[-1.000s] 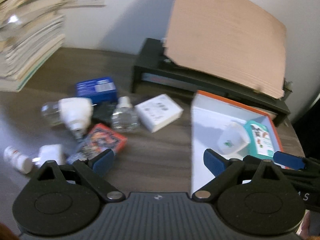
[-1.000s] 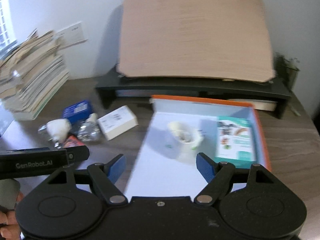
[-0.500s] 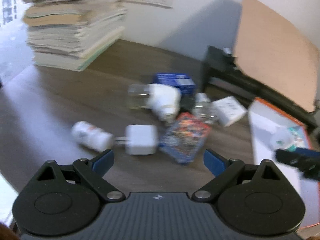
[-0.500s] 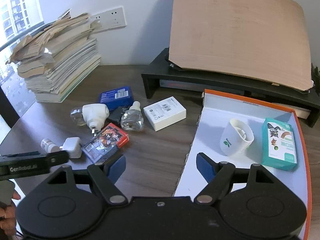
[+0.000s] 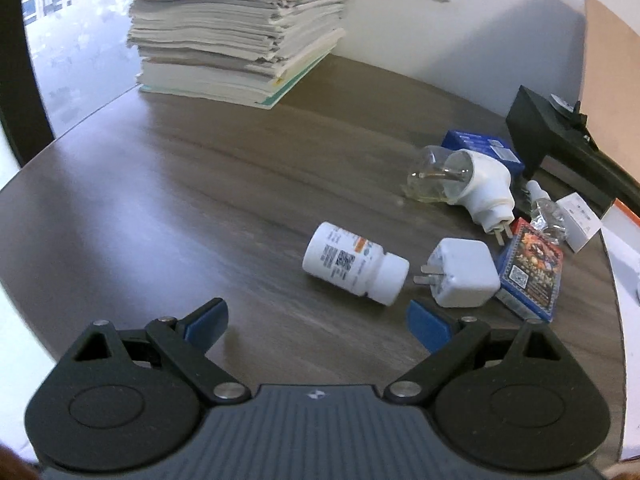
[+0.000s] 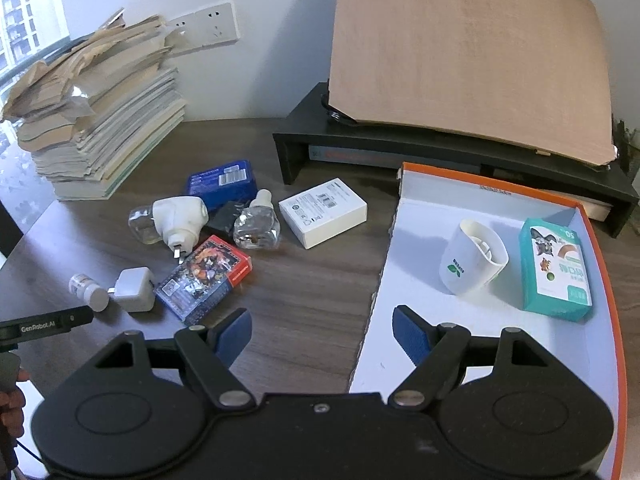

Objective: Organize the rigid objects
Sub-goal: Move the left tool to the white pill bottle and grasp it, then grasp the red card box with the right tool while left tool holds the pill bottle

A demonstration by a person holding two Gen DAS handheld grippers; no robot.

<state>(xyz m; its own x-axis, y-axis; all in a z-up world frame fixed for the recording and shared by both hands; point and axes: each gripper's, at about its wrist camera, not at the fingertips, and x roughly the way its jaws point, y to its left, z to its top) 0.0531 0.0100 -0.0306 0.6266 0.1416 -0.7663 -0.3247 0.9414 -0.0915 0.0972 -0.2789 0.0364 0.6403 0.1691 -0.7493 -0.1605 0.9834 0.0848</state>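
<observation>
Two grippers are in my feeds, and both stand with jaws apart and nothing between them. My left gripper (image 5: pixel 316 314) hovers over the dark wood table (image 5: pixel 192 184), with the white pill bottle (image 5: pixel 354 263) lying on its side just ahead of it. Cap to prongs, the white charger cube (image 5: pixel 462 273) lies right beside that bottle, touching the colourful card box (image 5: pixel 534 268). Behind these are the white plug-in vaporizer (image 5: pixel 480 184) with its glass bottle, the blue box (image 5: pixel 482 148) and a loose clear refill bottle (image 5: pixel 546 210).

My right gripper (image 6: pixel 322 332) hangs over the near left edge of the orange-rimmed tray (image 6: pixel 600 248). Inside that tray a white cup-shaped holder (image 6: pixel 472 262) lies tipped over, beside a teal carton (image 6: pixel 556 270). On the table between the clutter and the tray sits a white flat box (image 6: pixel 323 212). A paper stack (image 6: pixel 100 120) stands at the far left.
</observation>
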